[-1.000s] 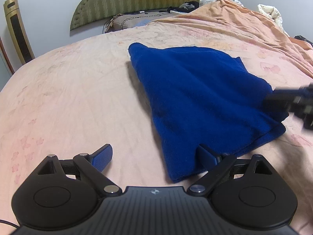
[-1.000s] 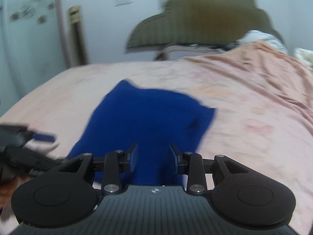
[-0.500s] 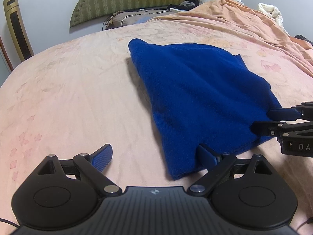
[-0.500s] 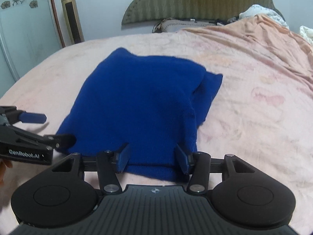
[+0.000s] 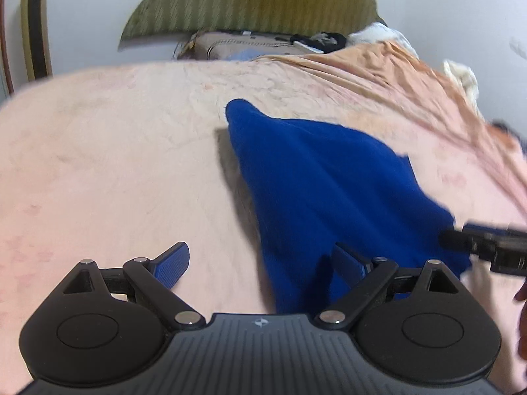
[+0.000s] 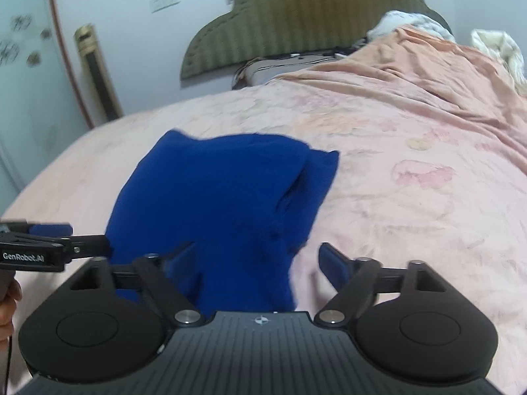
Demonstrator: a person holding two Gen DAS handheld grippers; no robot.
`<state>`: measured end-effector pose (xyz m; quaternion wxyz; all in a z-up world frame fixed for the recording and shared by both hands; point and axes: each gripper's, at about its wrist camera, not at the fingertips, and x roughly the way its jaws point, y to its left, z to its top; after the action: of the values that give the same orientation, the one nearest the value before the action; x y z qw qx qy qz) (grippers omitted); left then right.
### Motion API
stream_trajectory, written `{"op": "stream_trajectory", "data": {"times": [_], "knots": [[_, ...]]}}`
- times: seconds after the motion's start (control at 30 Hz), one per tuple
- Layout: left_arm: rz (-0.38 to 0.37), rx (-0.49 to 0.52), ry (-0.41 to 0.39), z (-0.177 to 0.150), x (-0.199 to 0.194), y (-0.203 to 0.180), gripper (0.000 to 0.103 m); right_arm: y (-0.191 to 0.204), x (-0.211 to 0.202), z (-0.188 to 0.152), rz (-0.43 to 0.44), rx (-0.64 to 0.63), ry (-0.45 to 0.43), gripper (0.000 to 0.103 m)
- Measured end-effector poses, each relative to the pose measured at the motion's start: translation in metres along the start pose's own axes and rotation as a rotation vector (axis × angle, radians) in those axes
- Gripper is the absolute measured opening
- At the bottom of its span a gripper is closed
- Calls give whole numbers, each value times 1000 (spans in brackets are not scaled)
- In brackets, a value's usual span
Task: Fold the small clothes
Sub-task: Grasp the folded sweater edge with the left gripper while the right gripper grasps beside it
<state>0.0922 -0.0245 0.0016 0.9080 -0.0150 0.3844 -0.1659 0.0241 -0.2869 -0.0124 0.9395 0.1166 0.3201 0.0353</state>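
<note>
Blue garment (image 5: 329,191) lies folded on the bed (image 5: 115,164). Left gripper (image 5: 260,263): jaws spread wider than its near left corner, which lies between them. Right gripper (image 6: 257,263): jaws have just been opening, now straddling the near right corner unpinched; likely readying the next fold.

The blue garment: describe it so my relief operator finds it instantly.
Start at the big bed under its pink bedspread. The blue garment lies folded flat on it, just ahead of both grippers. It is the only deep blue cloth; the peach blanket is bunched farther back.
</note>
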Motion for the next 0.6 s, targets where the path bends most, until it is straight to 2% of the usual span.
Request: {"op": "stream_trajectory", "data": {"times": [0.07,0.23,0.43,0.53,0.6], "knots": [[-62,-82,26,13,18,16,94,-13,16,8,30,32,34,84],[-234,-285,108,36,65,46,94,-46,60,24,182,178,103,84],[-341,-318,103,64,100,46,94,-62,103,48,323,253,93,83],[-390,-353,106,73,119,45,94,-60,121,57,368,254,82,73],[-400,-363,93,79,129,42,93,-58,133,62,373,246,80,58]]}}
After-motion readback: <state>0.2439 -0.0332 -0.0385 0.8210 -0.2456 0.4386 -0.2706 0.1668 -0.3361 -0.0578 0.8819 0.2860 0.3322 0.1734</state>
